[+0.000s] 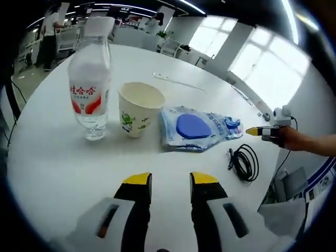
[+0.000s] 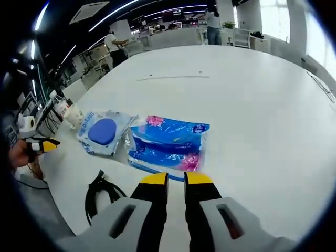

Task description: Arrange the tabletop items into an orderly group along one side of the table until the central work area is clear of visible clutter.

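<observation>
1. A large round white table point(image 1: 58, 173) fills both views, in an open office with bright windows and people standing far off.

2. In the left gripper view, three things stand in a loose row across the table: a clear water bottle point(image 1: 90, 84) upright on the left, a paper cup point(image 1: 139, 108) upright just beside it, and a flat wet-wipe pack with a blue lid point(image 1: 197, 127) lying to the right of the cup.

3. A coiled black cable point(image 1: 244, 161) lies near the table edge, just past the wipe pack.

4. The left gripper point(image 1: 171, 181) hovers low over bare table, its yellow-tipped jaws a narrow gap apart and holding nothing. The row of items lies ahead of it, well apart from the tips.

5. In the right gripper view, a blue tissue pack with pink flowers point(image 2: 169, 143) lies flat just ahead of the right gripper point(image 2: 176, 179). Its long axis runs crosswise to the jaws.

6. The right gripper's jaws are nearly closed, with only a slim gap, and they grip nothing.

7. The wipe pack sits just left of the tissue pack, and the black cable lies at the lower left.

8. The right gripper is the nearer one to the tissue pack, so that pack looks like its likely next pick; the jaws would need to open wider first.
</observation>
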The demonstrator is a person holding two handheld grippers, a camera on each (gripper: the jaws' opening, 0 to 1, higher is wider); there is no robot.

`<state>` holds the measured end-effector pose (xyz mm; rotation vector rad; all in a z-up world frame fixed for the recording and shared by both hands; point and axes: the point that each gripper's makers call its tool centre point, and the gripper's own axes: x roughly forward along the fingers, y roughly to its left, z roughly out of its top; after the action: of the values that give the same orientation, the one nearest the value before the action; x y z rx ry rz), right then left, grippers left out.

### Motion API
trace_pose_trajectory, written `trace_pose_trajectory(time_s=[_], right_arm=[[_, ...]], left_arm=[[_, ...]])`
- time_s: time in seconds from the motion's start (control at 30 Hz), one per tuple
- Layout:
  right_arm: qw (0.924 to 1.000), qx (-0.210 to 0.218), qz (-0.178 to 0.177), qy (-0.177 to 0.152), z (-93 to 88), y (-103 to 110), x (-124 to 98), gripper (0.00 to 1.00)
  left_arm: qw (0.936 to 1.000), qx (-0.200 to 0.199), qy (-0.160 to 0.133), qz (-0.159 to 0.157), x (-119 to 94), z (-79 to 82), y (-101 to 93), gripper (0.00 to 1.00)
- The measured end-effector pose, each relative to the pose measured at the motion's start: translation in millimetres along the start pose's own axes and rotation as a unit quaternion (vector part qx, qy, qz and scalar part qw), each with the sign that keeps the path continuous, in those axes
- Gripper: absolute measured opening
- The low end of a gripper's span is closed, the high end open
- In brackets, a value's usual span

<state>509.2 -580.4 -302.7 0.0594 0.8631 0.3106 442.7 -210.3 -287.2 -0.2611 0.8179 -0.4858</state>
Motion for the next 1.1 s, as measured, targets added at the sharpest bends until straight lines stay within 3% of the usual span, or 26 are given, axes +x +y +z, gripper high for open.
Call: trace_pose_trajectory(time_s=[0.4,0.63,0.83,1.1], right_arm=[[0.9994,0.018,-0.028,0.005,5.1,-22.7,12.8,0.09],[0.9994,0.018,-0.026,0.015,11.1,-22.2,24.9,0.08],[0.9983,0.027,-0.039,0.034,9.3,-29.7,28.1,0.02],[0.9987,0.027,-0.032,0.028,11.0,-31.5,28.1,0.0]], left_arm=[[0.9998,0.019,0.001,0.005,-21.8,-16.0,-10.4,0.28],[0.9997,0.021,0.008,0.001,-28.8,-30.6,-18.4,0.29],[0.9998,0.018,0.009,0.002,-31.4,-33.4,-21.8,0.27],[0.9998,0.017,0.011,0.006,-32.9,-34.6,-20.9,0.27]])
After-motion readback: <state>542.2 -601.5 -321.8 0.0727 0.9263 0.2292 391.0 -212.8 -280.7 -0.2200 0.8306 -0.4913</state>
